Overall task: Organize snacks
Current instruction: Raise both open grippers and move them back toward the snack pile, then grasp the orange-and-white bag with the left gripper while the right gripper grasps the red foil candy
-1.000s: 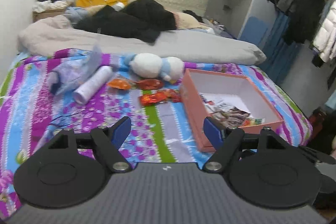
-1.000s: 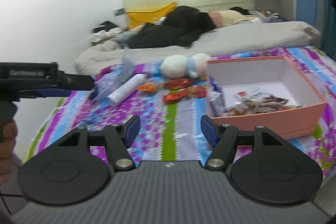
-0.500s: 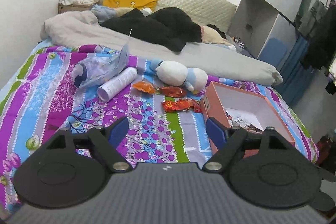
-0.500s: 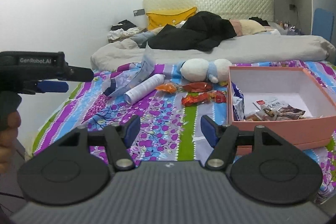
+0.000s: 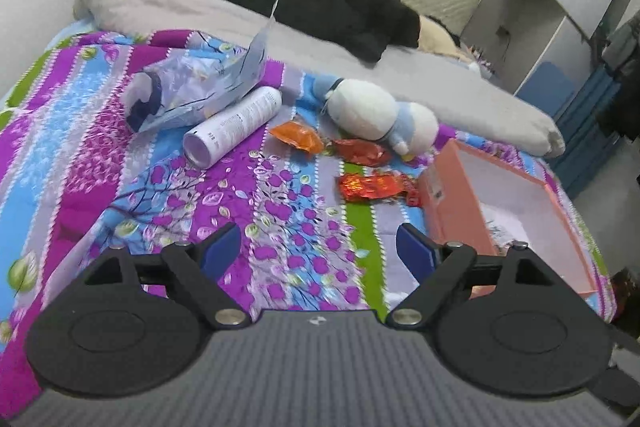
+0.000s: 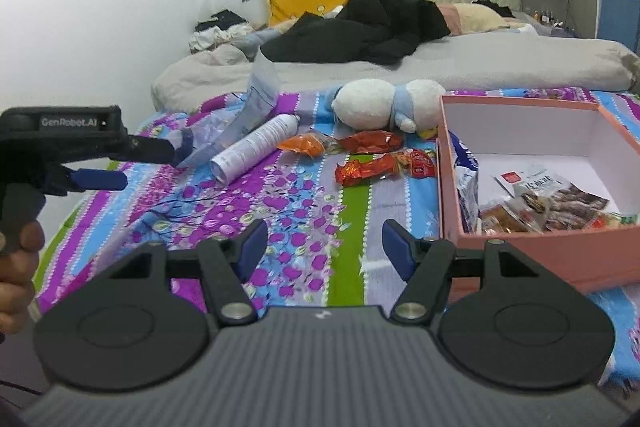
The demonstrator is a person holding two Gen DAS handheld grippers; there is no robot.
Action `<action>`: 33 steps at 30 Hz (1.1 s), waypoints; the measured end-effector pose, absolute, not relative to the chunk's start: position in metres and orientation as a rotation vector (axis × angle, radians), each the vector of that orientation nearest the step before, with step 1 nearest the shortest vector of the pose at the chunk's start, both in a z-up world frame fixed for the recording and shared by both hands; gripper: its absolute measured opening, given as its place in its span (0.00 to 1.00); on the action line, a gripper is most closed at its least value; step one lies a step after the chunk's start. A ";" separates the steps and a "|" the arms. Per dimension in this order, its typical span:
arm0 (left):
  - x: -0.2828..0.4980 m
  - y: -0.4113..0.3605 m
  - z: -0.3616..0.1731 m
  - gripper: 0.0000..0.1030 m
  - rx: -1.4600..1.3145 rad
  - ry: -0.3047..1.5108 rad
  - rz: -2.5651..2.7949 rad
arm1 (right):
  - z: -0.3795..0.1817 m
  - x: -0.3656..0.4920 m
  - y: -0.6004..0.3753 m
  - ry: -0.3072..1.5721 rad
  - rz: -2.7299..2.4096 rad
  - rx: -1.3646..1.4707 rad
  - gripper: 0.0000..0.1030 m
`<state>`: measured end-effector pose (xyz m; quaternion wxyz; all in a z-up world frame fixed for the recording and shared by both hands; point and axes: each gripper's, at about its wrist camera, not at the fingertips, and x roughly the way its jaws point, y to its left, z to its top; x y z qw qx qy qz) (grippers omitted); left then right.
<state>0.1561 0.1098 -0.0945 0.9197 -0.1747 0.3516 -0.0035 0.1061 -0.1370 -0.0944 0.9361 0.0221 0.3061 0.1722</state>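
While both tools gape empty, left tool (image 5: 318, 247) widening, snack packets (image 6: 372, 169) dot the striped bedspread (image 5: 276, 211).

Three orange-red snack packets (image 6: 370, 166) loose on bedspread beside open pink box (image 6: 532, 251) holding more snacks.

Ahead of the fingers (image 5: 221, 249): three snack packets (image 5: 370, 185), one spray can (image 5: 234, 126), one plush toy (image 5: 378, 115), one pink box (image 6: 532, 251).
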 end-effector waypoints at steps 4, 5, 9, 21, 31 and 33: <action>0.219 0.124 -0.117 0.85 -0.292 0.760 -0.015 | -0.112 0.156 -0.124 0.648 0.354 0.022 0.64; 0.238 0.128 -0.123 0.85 -0.277 0.765 -0.023 | -0.116 0.169 -0.120 0.649 0.357 0.014 0.64; 0.304 0.135 -0.145 0.85 -0.232 0.776 -0.080 | -0.137 0.222 -0.104 0.670 0.368 -0.014 0.64; 0.457 0.122 -0.213 0.87 -0.040 0.919 -0.152 | -0.203 0.344 -0.059 0.797 0.413 -0.100 0.63; 0.503 0.111 -0.233 0.87 0.053 0.959 -0.166 | -0.222 0.377 -0.060 0.854 0.428 -0.121 0.63; 0.507 0.106 -0.237 0.87 0.065 0.980 -0.181 | -0.223 0.378 -0.058 0.858 0.435 -0.138 0.62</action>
